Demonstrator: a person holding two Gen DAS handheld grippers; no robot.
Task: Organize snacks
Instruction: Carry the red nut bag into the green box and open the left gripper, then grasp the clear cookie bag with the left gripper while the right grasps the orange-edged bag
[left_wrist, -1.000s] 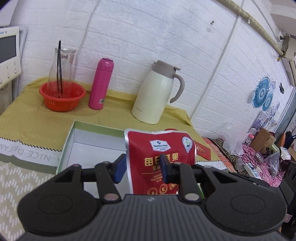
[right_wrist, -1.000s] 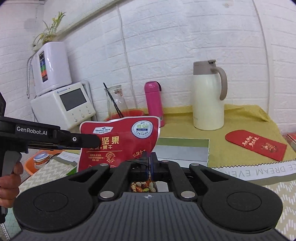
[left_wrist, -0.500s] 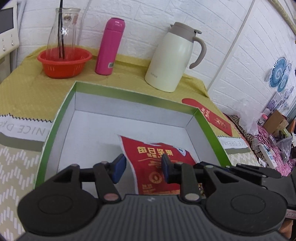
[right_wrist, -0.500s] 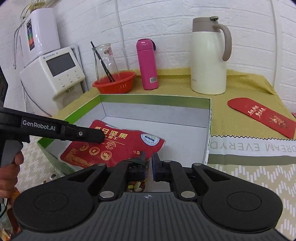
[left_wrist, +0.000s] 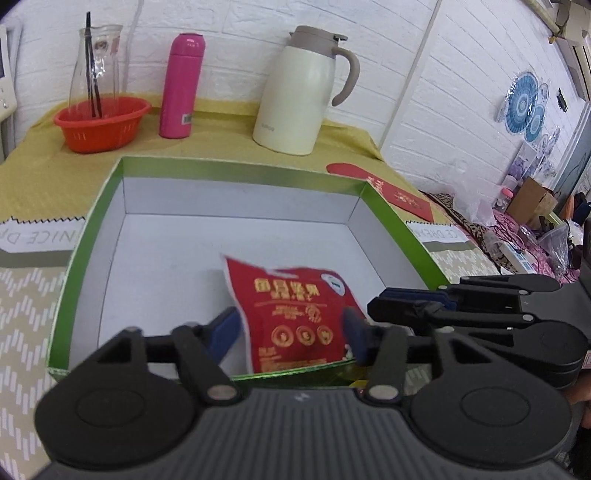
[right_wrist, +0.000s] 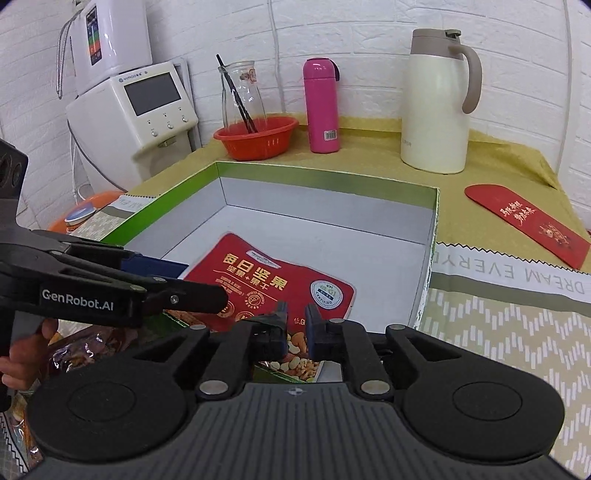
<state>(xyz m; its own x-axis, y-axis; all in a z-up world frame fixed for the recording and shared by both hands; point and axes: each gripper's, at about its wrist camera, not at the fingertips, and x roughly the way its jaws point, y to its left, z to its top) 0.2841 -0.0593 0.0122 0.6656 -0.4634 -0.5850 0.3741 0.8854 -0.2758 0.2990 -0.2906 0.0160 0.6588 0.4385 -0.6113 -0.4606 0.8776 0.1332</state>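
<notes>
Release of snack pouch (right_wrist: 273, 280) into green box (left_wrist: 92, 236).
Left gripper (left_wrist: 291, 328) and right gripper (right_wrist: 295, 317), jaws just opened, straddle the pouch without pressing; withdraw straight back, clear of its near edge.

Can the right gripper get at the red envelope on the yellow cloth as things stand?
Probably yes: the right gripper is open, and the red envelope lies flat with nothing between them.

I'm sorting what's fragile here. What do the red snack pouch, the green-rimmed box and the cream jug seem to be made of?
Red snack pouch: looks like glossy plastic film; it is flexible, with printed graphics.
Green-rimmed box: probably cardboard, with thin folded walls, a matte white inside and a printed green outside.
Cream jug: smooth painted metal or plastic, I cannot tell which; the beige lid and handle look plastic.
</notes>
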